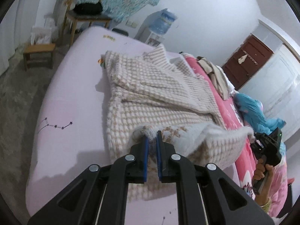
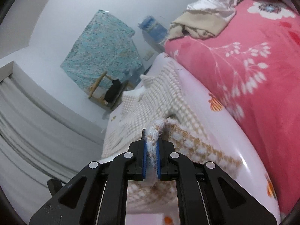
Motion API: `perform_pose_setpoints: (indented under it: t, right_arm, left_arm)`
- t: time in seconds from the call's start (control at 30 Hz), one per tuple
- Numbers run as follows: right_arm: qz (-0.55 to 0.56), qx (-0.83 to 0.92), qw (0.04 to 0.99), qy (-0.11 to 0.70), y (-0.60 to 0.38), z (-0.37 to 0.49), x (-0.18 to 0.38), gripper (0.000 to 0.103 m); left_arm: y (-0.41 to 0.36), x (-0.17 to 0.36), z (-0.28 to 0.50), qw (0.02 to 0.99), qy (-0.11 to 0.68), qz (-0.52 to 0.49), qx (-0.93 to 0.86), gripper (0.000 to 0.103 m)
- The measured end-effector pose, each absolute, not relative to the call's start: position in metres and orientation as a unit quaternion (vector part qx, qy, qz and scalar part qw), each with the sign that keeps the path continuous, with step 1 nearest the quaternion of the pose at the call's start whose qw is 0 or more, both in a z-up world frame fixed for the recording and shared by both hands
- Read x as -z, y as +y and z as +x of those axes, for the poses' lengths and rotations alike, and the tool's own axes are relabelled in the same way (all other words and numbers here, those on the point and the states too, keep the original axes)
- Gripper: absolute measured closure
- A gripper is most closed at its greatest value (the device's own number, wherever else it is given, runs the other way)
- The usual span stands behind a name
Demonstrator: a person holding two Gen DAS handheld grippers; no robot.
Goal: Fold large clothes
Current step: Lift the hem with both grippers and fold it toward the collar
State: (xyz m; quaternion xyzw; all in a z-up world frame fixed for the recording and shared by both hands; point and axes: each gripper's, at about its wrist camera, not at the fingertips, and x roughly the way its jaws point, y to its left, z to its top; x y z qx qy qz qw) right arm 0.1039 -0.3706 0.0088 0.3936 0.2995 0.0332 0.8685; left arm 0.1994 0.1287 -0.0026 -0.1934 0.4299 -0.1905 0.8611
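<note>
With both the left gripper [image 1: 152,140] and right gripper [image 2: 151,146] clamped on its raised near hem, your checked fleece garment [image 1: 150,93] stretches toward twelve o'clock across the bed [image 1: 75,97].

Left claw [image 1: 151,136] and right claw [image 2: 151,146] clamped

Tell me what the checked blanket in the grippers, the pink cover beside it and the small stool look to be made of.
Checked blanket: looks like thick fleece or plush knit, matte, with a fuzzy white edge where the left gripper pinches it.
Pink floral cover: probably soft velour-like fleece, given its faint sheen and printed white flowers.
Stool: seemingly wood, tan and matte; blur hides any grain.
</note>
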Motion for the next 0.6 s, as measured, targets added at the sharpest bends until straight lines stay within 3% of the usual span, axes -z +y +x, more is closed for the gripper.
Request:
perform_pose_setpoints:
  t: [0.27,0.43,0.5,0.57,0.6]
  right_arm:
    - [0.39,-0.003,0.848,0.36,-0.375,0.162,0.046,0.092]
    - [0.39,-0.013,0.845,0.367,-0.376,0.16,0.05,0.086]
    - [0.39,-0.02,0.845,0.366,-0.376,0.159,0.046,0.078]
    - [0.385,-0.02,0.849,0.362,-0.376,0.155,0.041,0.063]
    - [0.381,-0.019,0.853,0.358,-0.376,0.151,0.037,0.059]
  left_arm:
    - [0.13,0.037,0.239,0.833,0.491,-0.191,0.172,0.09]
    - [0.135,0.04,0.24,0.82,0.501,-0.213,0.18,0.082]
    - [0.139,0.037,0.235,0.817,0.498,-0.223,0.188,0.072]
    - [0.141,0.031,0.23,0.824,0.49,-0.218,0.181,0.054]
    - [0.141,0.027,0.227,0.83,0.485,-0.212,0.174,0.051]
